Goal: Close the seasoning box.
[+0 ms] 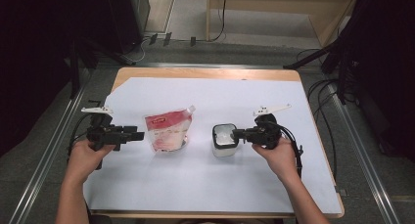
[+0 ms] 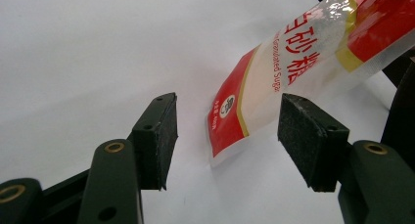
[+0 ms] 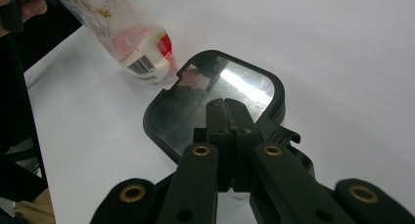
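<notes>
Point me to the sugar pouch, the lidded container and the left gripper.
sugar pouch [image 1: 167, 131]: high view, middle of its front face.
lidded container [image 1: 224, 135]: high view, centre of its shiny lid.
left gripper [image 2: 227, 136]: left gripper view, midway between its open fingertips.

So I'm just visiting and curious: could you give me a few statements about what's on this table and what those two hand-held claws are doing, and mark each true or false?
1. The left gripper has its jaws apart, with nothing clamped. True.
2. The sugar pouch has a blue label. False: its label is red, with a white and clear body.
3. The right gripper has its jaws closed together over the lid of the container. True.
4. The container's lid is round. False: it is squarish with rounded corners, with a shiny top and a black rim.
5. The pouch lies to the right of the container in the high view. False: it lies to its left.
</notes>
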`<act>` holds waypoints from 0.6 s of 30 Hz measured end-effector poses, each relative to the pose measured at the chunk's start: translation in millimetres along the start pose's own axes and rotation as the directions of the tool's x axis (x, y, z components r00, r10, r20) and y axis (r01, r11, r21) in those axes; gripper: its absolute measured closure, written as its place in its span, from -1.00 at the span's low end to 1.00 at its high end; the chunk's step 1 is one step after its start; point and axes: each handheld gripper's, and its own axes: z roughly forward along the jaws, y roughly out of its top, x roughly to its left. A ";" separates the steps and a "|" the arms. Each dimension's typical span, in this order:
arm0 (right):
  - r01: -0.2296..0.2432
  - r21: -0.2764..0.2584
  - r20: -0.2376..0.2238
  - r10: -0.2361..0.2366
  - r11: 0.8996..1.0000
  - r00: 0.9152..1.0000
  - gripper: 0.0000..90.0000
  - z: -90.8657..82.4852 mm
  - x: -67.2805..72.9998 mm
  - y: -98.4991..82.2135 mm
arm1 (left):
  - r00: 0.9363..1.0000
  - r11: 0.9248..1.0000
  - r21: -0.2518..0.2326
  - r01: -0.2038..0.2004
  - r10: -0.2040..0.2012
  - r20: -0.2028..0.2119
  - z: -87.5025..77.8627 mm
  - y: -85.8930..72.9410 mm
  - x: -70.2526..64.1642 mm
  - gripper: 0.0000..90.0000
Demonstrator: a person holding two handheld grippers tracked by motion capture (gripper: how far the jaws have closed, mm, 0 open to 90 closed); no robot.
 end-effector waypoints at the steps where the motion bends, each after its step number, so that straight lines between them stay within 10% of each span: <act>1: 0.002 -0.001 -0.001 -0.002 1.000 1.000 1.00 -0.1 0.1 -0.4 | 1.000 1.000 0.006 -0.003 0.003 0.002 1.0 -0.1 0.1 -0.09; 18: 0.018 -0.057 0.027 -0.016 0.998 1.000 0.44 -14.7 -3.0 1.0 | 1.000 1.000 0.006 -0.002 0.002 0.001 2.3 -2.2 -1.3 -0.11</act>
